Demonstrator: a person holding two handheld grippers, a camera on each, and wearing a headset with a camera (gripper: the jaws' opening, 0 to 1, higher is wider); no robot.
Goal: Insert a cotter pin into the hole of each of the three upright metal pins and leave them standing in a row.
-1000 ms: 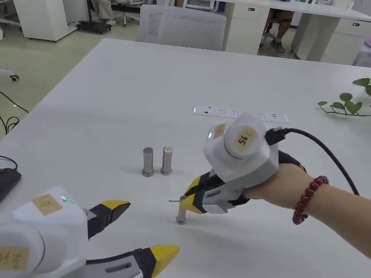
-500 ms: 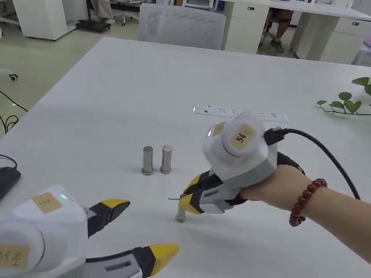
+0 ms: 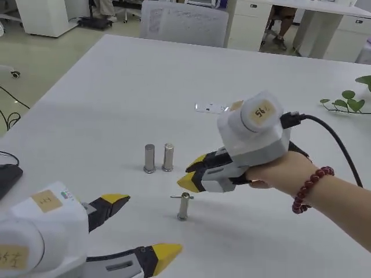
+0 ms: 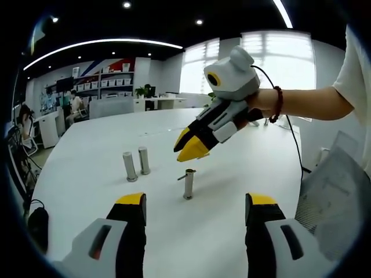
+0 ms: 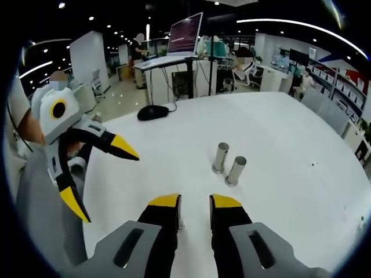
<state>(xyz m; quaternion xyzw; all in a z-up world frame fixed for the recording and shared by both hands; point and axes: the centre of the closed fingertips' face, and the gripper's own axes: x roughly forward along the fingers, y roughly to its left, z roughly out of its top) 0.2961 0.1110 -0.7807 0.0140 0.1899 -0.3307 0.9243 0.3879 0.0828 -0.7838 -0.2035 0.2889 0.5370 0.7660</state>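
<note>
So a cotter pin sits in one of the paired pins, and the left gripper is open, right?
No. The cotter pin sits in the lone pin nearer the person, not the paired pins, as the head view shows. The left gripper is open.

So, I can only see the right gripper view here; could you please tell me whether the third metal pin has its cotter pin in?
Observer: Yes. In the head view the third metal pin stands upright with a cotter pin through its top, sticking out on both sides.
Operator: Thank you. Is my right gripper touching it?
Observer: No. The right gripper hovers above it, apart from it, its fingers slightly parted and holding nothing.
Operator: And is it in line with the other two?
Observer: Not quite, I think. In the head view it stands nearer the camera than the far-left pin and its neighbour, which stand side by side.
</note>
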